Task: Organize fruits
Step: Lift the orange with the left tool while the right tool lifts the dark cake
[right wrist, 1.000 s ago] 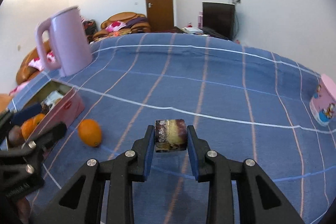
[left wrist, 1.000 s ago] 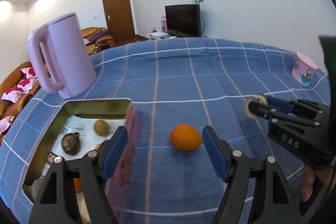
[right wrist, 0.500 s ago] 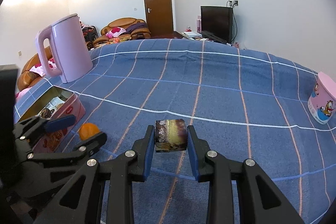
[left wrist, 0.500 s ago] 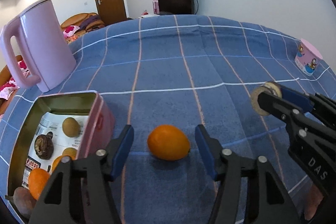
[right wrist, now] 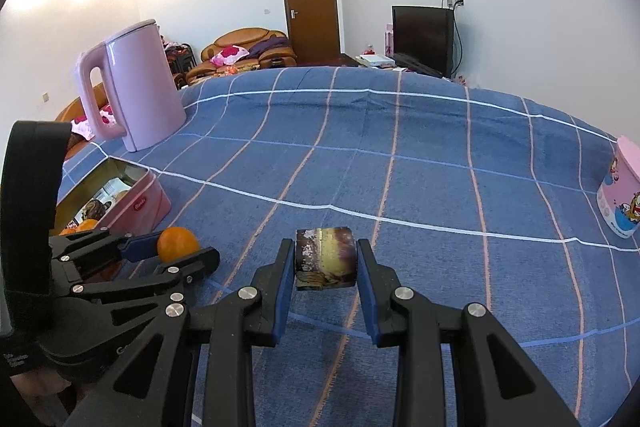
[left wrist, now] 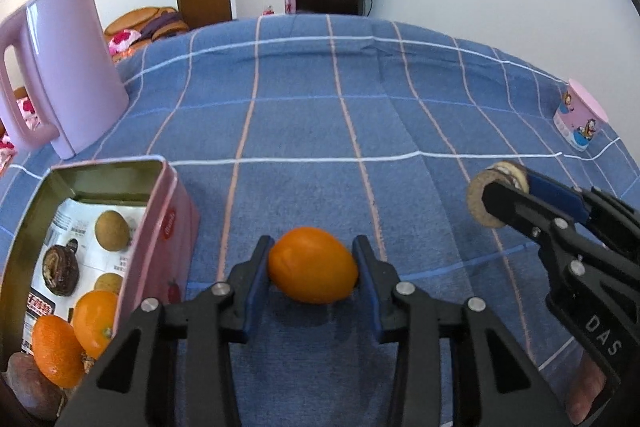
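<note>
My left gripper [left wrist: 313, 273] is shut on an orange [left wrist: 312, 275] that rests on the blue checked cloth, just right of an open pink tin [left wrist: 170, 223]. The tin holds two oranges [left wrist: 94, 321], two round brown fruits [left wrist: 112, 229] and a dark shrivelled fruit [left wrist: 60, 269]. My right gripper [right wrist: 325, 269] is shut on a dark brown, short cylindrical piece [right wrist: 325, 263] and holds it above the cloth. It also shows in the left wrist view [left wrist: 494, 197]. The left gripper and orange [right wrist: 178, 244] show in the right wrist view at lower left.
A tall pink kettle [left wrist: 68, 75] stands at the back left behind the tin. A pink cartoon cup [left wrist: 580, 119] stands at the far right edge of the table. The blue checked cloth [left wrist: 320, 107] covers the table.
My left gripper moved forward around the orange and closed on it. My right gripper kept its hold on the brown piece and stayed about where it was.
</note>
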Demonstrator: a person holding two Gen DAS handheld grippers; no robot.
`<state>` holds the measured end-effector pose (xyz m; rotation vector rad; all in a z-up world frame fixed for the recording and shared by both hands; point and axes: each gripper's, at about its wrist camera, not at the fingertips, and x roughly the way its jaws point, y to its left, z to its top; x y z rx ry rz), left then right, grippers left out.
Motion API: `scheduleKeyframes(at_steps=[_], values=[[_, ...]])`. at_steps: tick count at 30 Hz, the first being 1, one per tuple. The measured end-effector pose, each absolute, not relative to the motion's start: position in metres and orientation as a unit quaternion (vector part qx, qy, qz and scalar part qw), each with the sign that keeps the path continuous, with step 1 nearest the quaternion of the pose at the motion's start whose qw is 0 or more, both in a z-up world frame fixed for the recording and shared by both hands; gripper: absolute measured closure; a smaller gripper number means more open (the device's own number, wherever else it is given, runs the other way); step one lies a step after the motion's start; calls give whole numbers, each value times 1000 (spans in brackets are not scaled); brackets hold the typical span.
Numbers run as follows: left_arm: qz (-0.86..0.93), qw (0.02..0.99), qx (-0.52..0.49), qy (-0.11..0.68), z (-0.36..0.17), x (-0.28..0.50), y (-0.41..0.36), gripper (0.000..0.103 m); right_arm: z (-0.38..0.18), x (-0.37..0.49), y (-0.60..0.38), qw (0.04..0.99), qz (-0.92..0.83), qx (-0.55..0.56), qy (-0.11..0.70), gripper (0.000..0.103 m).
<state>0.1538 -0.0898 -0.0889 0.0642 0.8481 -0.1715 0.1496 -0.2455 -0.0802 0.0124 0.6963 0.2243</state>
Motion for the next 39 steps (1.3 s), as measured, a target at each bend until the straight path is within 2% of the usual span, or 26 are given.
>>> scheduleKeyframes(at_steps=[39], values=[[-54,952,45,297,-64,122,-89,61,-66,127,-245,956,108,-4,274,72]])
